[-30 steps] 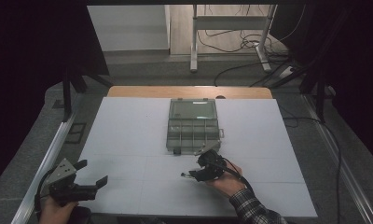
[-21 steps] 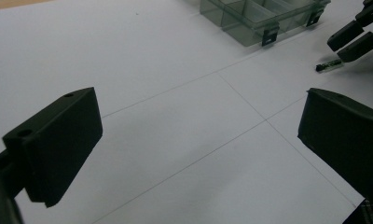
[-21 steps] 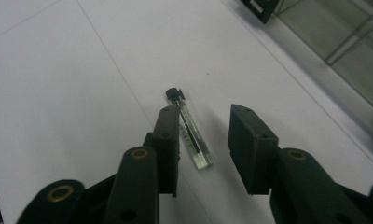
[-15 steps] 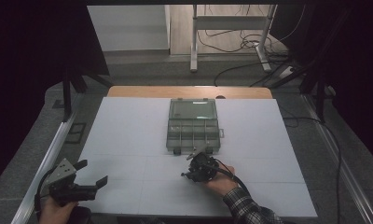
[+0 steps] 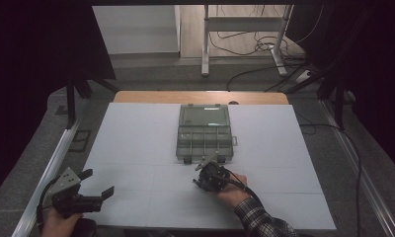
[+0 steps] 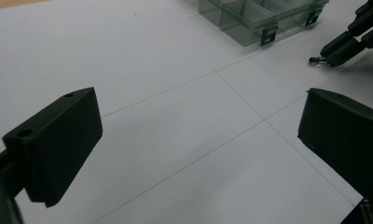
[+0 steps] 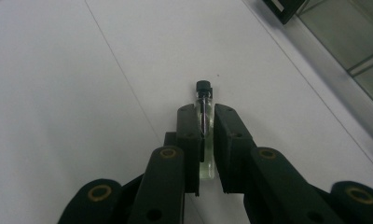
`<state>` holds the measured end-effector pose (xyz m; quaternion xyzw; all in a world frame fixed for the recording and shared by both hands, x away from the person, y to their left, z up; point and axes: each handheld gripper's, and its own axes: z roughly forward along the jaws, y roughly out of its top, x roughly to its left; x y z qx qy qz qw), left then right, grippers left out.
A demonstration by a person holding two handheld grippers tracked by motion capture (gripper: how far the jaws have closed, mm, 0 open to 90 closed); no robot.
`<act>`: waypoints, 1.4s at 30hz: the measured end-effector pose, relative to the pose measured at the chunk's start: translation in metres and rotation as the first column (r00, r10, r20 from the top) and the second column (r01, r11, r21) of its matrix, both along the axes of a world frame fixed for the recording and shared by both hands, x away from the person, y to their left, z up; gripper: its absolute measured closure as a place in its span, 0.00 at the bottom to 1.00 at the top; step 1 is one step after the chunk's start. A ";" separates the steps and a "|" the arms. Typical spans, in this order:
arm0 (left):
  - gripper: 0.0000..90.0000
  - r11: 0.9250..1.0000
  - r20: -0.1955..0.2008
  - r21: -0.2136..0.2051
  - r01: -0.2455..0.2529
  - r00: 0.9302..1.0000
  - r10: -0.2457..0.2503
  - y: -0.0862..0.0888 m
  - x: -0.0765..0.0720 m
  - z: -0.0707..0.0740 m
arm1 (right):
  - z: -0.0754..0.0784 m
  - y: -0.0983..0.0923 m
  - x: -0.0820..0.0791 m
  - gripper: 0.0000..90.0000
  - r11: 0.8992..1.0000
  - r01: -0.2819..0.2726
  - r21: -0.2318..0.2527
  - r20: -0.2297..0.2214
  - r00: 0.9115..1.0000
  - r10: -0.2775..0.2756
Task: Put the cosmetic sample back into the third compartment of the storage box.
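A small clear glass vial [image 7: 204,122] with a black cap [image 7: 203,87] is pinched between the two black jaws of the right gripper [image 7: 206,140]. Its long axis runs along the jaws, cap end pointing away from the hand and out past the jaw tips, while the rounded bottom sits back between the pads. In the left gripper view the same vial's cap [image 6: 312,59] pokes from the far gripper's tip [image 6: 336,50], low over the white table surface [image 6: 166,121]; whether it touches the surface cannot be told.

In the high view the right gripper [image 5: 209,176] sits near the table's front centre, held by the person's right hand [image 5: 232,188], with a plaid sleeve [image 5: 257,220] behind it. Just beyond it lies an open grey compartment box [image 5: 204,132], its clear lid laid back towards the far edge and its latches facing the person.

The left gripper [image 5: 94,185] rests at the front left corner of the white table [image 5: 136,143], well apart from the box, its jaws spread wide with nothing between them.
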<state>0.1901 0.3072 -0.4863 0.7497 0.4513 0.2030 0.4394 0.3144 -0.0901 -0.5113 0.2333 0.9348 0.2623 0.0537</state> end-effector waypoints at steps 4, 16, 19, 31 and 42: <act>0.00 1.000 -0.002 0.001 0.001 1.000 -0.001 0.000 0.000 0.000 | 0.002 -0.001 0.001 0.90 1.000 0.010 0.012 0.000 1.000 -0.010; 0.00 1.000 -0.006 0.004 0.000 1.000 0.000 0.000 0.001 0.000 | 0.010 -0.008 0.004 0.90 0.998 0.031 0.049 0.017 0.999 -0.032; 0.00 1.000 -0.006 0.006 0.001 1.000 -0.001 0.000 0.001 0.000 | 0.012 -0.010 0.004 0.90 0.998 0.039 0.057 0.022 0.999 -0.040; 0.00 1.000 -0.007 0.008 0.000 1.000 0.000 -0.001 0.001 0.000 | 0.020 -0.017 0.010 0.90 0.995 0.054 0.083 0.050 0.997 -0.059; 0.00 1.000 -0.008 0.009 0.001 1.000 -0.001 -0.001 0.001 0.000 | 0.028 -0.024 0.018 0.90 0.990 0.083 0.116 0.067 0.994 -0.091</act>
